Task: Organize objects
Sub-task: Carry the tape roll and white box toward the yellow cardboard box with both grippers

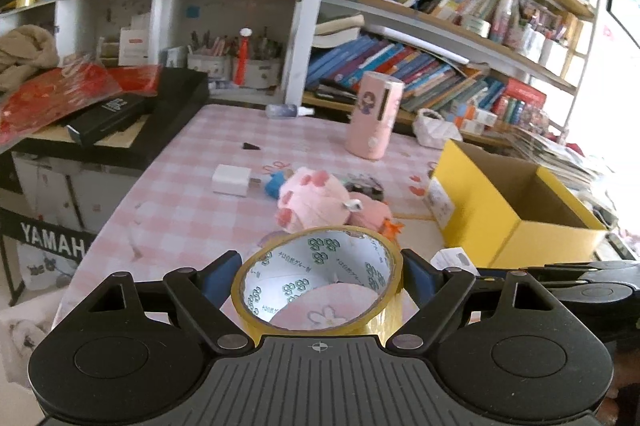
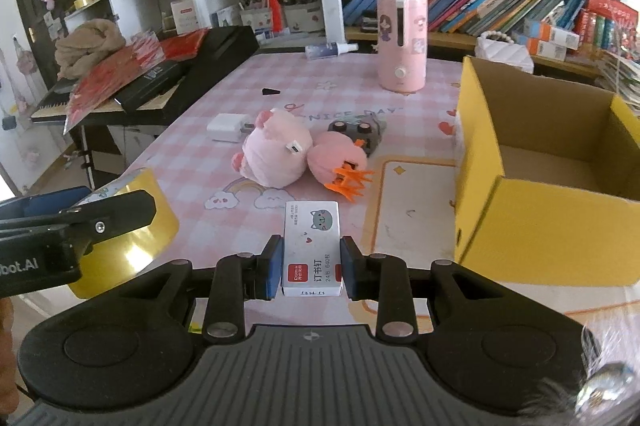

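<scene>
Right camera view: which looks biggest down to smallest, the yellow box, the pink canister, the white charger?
1. Yellow box, though it sits nearest.
2. Pink canister.
3. White charger.

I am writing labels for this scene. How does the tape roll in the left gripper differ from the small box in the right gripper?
The tape roll is a hollow yellow ring; the staple box is a flat white rectangle with a cat picture. The tape roll spreads the left gripper wide; the staple box sits between the narrow-set pads of the right gripper. Both are held above the pink checked table.
</scene>
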The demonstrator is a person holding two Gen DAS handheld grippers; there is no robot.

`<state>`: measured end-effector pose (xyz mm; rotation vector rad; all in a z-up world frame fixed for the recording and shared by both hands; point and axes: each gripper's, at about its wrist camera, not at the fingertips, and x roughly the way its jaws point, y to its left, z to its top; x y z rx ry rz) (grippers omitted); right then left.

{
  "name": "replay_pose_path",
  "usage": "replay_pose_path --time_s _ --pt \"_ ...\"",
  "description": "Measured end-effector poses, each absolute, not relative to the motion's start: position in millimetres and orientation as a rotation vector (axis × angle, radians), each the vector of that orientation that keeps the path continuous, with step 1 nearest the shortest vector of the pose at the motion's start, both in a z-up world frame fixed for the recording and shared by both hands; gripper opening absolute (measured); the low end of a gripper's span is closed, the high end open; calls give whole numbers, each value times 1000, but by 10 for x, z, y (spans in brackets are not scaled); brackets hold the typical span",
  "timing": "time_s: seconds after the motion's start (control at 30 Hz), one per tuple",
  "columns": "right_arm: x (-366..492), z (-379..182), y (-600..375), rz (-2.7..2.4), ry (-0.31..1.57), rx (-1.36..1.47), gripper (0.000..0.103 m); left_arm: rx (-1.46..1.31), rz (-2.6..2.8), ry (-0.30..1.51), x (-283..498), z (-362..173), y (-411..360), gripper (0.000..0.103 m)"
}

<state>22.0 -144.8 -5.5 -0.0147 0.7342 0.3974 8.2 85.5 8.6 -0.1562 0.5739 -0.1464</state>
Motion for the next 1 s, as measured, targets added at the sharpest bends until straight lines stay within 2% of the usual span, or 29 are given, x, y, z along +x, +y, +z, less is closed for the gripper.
replay_pose_path --time_s 0.5,1.0 --pt "-298 -158 -1865 249 772 85 28 -102 -328 609 -188 46 488 85" --pt "-633 -160 -2469 34 796 149 28 -53 -545 624 -136 18 -109 85"
